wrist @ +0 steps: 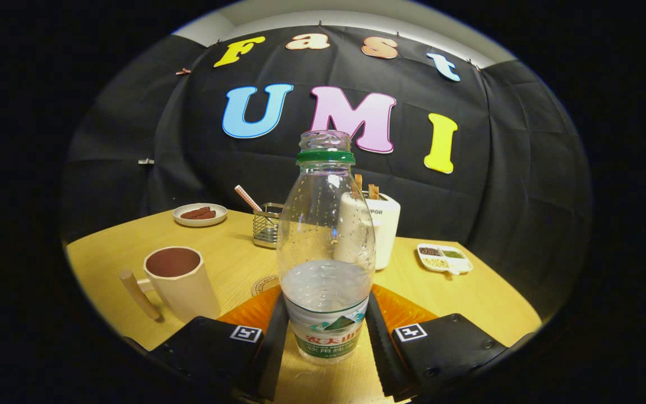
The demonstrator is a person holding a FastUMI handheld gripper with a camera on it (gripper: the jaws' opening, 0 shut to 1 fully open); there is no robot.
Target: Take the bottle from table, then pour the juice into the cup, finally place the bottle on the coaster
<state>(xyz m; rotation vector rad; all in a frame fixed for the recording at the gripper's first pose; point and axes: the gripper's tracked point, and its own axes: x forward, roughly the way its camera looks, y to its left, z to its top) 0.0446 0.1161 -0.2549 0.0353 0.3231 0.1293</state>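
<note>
While gripper [327,331] fingers press both sides of the uncapped water bottle [326,247], upright, cup [180,283] near left, orange coaster [401,308] partly hidden behind, table [497,303] open right.

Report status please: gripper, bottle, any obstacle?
Gripper shut on uncapped bottle, upright, partly filled. Cup left of it. Path to cup clear.

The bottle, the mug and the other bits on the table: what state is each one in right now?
Bottle: upright, uncapped, partly filled with clear liquid.
Gripper: fingers pressed on either side of the bottle's lower part.
Mug: upright beside the bottle, apart from it; contents cannot be told.
Orange coaster: flat, just behind the bottle.
Small plate: holds brown pieces.
Divided dish: compartments filled.
</note>
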